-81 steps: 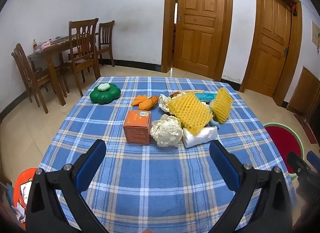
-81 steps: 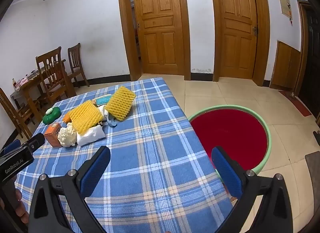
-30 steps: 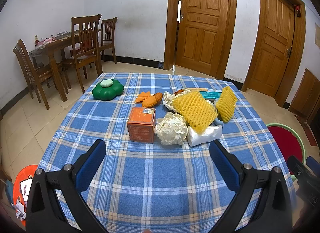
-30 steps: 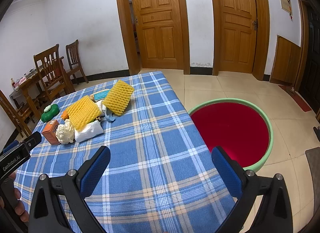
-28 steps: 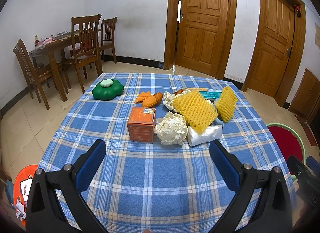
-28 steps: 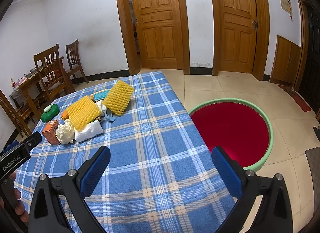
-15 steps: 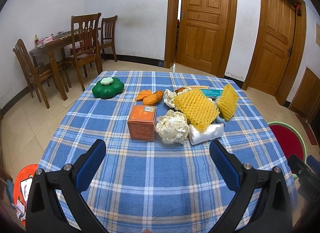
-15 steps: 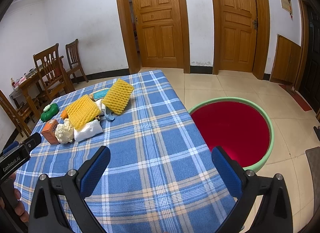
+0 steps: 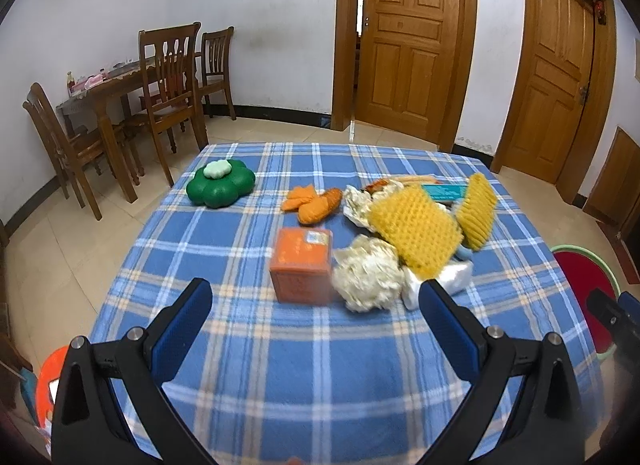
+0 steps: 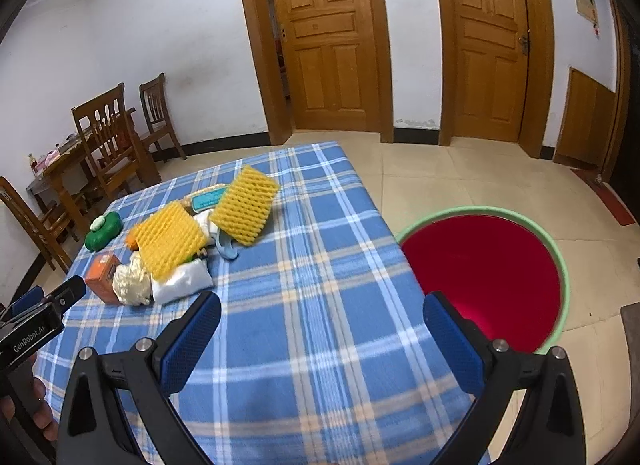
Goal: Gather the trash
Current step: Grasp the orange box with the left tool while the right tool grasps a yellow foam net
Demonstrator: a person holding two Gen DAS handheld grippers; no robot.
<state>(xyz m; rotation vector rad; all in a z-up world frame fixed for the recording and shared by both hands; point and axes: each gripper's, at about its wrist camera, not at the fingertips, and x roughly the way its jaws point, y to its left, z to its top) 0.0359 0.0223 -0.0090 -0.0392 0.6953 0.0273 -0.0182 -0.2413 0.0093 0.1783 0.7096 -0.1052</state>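
Both jaws gape wide and empty; my left gripper (image 9: 316, 301) sits nearer the square orange cardboard box (image 9: 303, 264), dead centre frame.

Crumpled paper wad (image 9: 369, 278) beside orange carton (image 9: 303, 264); yellow foam nets (image 9: 416, 232) piled on blue plaid tablecloth (image 9: 280, 365).

Two wooden doors (image 9: 408, 45), dining chairs (image 9: 172, 77) around a wooden table (image 9: 108, 89), tiled floor (image 10: 460, 177).
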